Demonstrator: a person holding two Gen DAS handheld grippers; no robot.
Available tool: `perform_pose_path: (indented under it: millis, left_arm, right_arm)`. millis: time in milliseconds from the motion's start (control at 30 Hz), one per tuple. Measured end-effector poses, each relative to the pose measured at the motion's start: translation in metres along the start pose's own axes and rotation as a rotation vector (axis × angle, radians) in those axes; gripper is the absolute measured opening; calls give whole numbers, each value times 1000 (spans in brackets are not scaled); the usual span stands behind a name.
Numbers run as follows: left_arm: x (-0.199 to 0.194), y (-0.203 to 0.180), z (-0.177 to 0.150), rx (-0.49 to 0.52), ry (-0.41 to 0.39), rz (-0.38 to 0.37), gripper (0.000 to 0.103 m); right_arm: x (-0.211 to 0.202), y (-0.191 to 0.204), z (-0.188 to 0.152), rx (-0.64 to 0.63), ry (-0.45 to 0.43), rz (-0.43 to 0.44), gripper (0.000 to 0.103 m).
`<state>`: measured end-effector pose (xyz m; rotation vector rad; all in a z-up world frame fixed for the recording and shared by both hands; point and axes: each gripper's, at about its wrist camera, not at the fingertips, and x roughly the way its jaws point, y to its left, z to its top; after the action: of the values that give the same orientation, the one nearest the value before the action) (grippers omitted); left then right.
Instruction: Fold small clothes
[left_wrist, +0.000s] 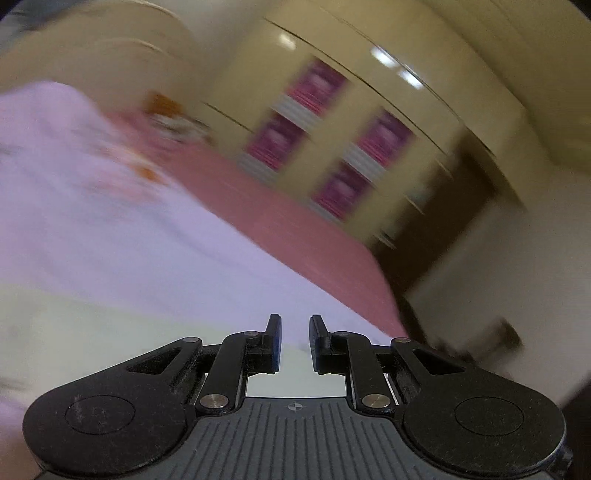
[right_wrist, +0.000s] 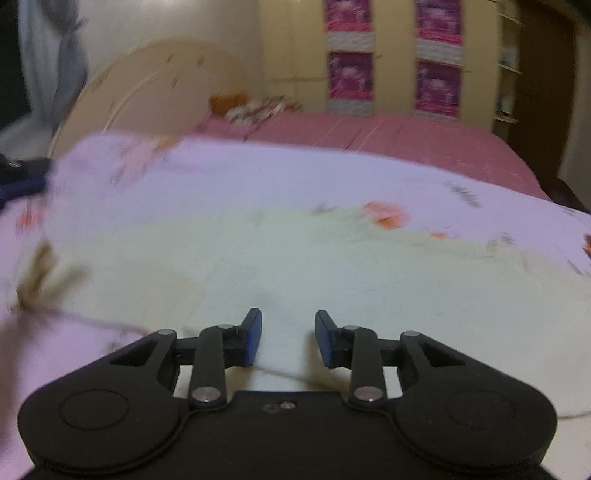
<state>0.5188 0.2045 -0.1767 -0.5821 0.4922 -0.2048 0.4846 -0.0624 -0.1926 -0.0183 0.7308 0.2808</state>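
A pale cream small garment (right_wrist: 295, 266) lies flat on a lilac printed sheet (right_wrist: 229, 177) on the bed. My right gripper (right_wrist: 288, 339) is open and empty, just above the garment's near part. In the left wrist view the same cream garment (left_wrist: 92, 332) shows at lower left on the lilac sheet (left_wrist: 110, 221). My left gripper (left_wrist: 295, 343) is open with a narrow gap, empty, over the garment's edge. Both views are blurred by motion.
A pink bedspread (right_wrist: 406, 140) covers the bed beyond the sheet. A cream wardrobe with purple panels (right_wrist: 391, 55) stands behind. A curved headboard (right_wrist: 147, 85) and some stuffed items (right_wrist: 251, 105) are at the bed's far left. Dark cloth (right_wrist: 22, 181) lies at the left edge.
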Motion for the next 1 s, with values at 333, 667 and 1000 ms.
perform_pose_path:
  millis: [333, 667, 1000]
  left_arm:
    - [112, -96, -82, 120, 274, -36, 16]
    - [-10, 9, -59, 22, 51, 408, 101]
    - [-77, 120, -53, -246, -28, 590, 100]
  right_arm:
    - [-54, -95, -27, 129, -4, -78, 38]
    - [-44, -62, -28, 88, 16, 20, 45]
    - [-24, 25, -22, -41, 53, 166, 46]
